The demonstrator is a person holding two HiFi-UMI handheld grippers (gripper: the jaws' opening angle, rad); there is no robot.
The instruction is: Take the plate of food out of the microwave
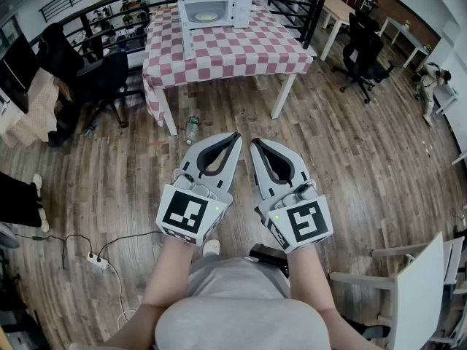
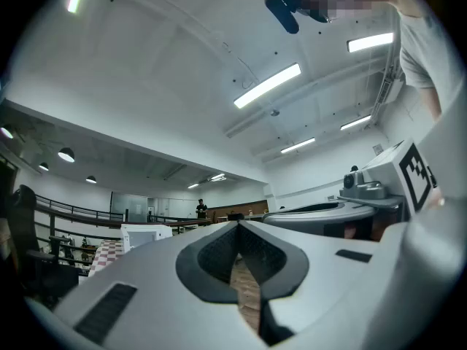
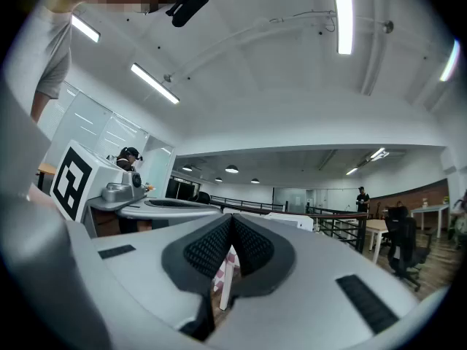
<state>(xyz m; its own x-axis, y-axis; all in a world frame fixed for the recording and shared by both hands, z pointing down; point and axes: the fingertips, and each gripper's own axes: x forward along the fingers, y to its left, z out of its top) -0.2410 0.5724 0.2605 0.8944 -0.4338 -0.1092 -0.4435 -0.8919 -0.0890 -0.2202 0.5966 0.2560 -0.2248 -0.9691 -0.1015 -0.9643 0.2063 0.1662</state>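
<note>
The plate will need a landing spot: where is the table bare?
The red-and-white checked tablecloth is bare in front and right of the white microwave. Its open door crowds the left front.

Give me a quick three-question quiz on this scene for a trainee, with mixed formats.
1. True or false: the left gripper is closed on the plate.
2. Where does the microwave stand? A) on a shelf B) on the checked table C) on a stool
3. Fill in: on the floor, by the table's near left leg, lies a ____.
Key:
1. False. The left gripper and the right gripper are both shut and empty, well short of the table. The plate sits in the microwave.
2. B.
3. Bottle.
</note>
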